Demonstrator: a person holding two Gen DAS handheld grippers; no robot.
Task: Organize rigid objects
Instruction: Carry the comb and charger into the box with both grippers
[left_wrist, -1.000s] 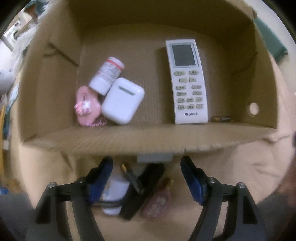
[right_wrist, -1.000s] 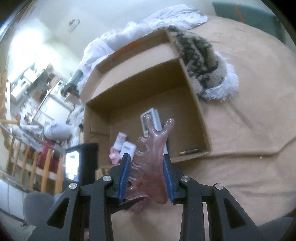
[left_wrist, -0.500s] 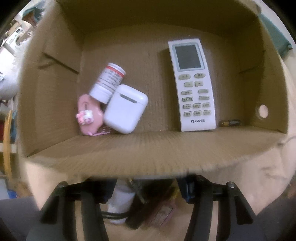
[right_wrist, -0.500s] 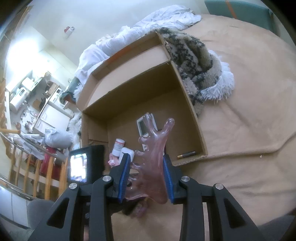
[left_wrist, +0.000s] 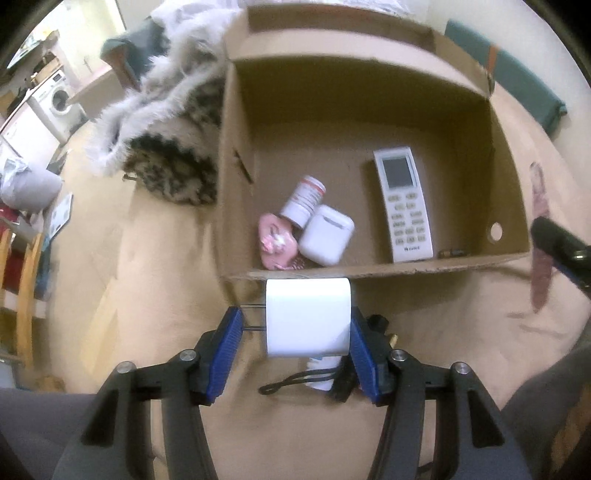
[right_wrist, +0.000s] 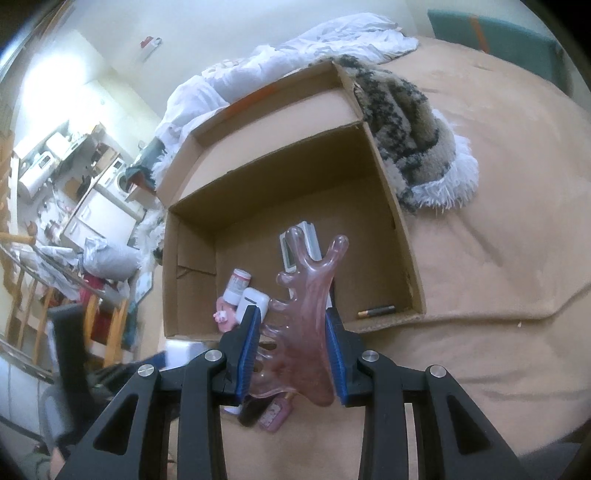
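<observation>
Two items are held clear of the bed for dropping into the cardboard box (left_wrist: 236, 177): white charger plug (left_wrist: 308, 317) clamped in left gripper (left_wrist: 295, 350) jaws near the box's near wall; pink comb (right_wrist: 301, 314) clamped in right gripper (right_wrist: 291, 350) jaws, raised above it.

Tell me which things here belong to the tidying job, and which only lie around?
Job: box, charger, comb, remote, bottle, case, battery.
Lying around: blanket, washer, white bedding.
</observation>
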